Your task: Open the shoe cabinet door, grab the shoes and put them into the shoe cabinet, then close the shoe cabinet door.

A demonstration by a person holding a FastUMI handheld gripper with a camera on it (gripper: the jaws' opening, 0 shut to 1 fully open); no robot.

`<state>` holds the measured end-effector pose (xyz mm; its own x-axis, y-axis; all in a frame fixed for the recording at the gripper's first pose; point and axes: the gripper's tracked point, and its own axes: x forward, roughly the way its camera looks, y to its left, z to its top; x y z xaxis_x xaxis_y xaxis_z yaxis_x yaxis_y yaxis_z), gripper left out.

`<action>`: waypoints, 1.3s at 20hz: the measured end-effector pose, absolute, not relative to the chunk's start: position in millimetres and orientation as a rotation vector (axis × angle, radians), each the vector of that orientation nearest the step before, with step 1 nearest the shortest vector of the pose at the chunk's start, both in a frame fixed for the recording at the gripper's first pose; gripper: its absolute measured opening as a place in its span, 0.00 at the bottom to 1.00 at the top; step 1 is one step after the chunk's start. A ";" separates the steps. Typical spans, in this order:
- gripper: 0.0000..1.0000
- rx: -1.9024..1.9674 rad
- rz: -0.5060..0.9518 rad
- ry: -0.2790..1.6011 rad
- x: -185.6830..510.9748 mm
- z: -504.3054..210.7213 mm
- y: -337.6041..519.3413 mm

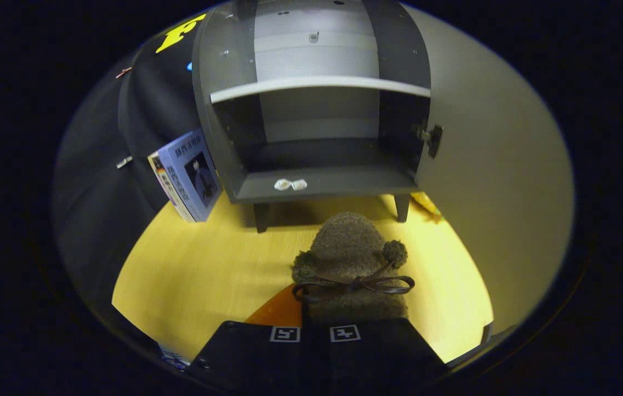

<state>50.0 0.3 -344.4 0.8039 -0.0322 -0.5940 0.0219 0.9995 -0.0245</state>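
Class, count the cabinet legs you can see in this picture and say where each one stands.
2. One leg is under the cabinet's front left corner, the other leg under its front right. Back legs may be hidden.

- Bright light falls on the yellow tabletop; the shoe cabinet interior stays dim, casting shadow beneath it.
- Fisheye bends the cabinet's sides.

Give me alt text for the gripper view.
The tongs grip a brown fuzzy shoe with a bow, facing an open cabinet on a yellow floor. Its door swings right; a book leans at its left.
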 end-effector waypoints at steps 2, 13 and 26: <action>0.05 -0.018 -0.008 0.609 54.5 -309.3 -3.0; 0.05 -0.045 0.091 0.517 105.8 -175.1 -4.8; 0.05 0.065 -0.039 0.468 246.1 -80.3 -9.4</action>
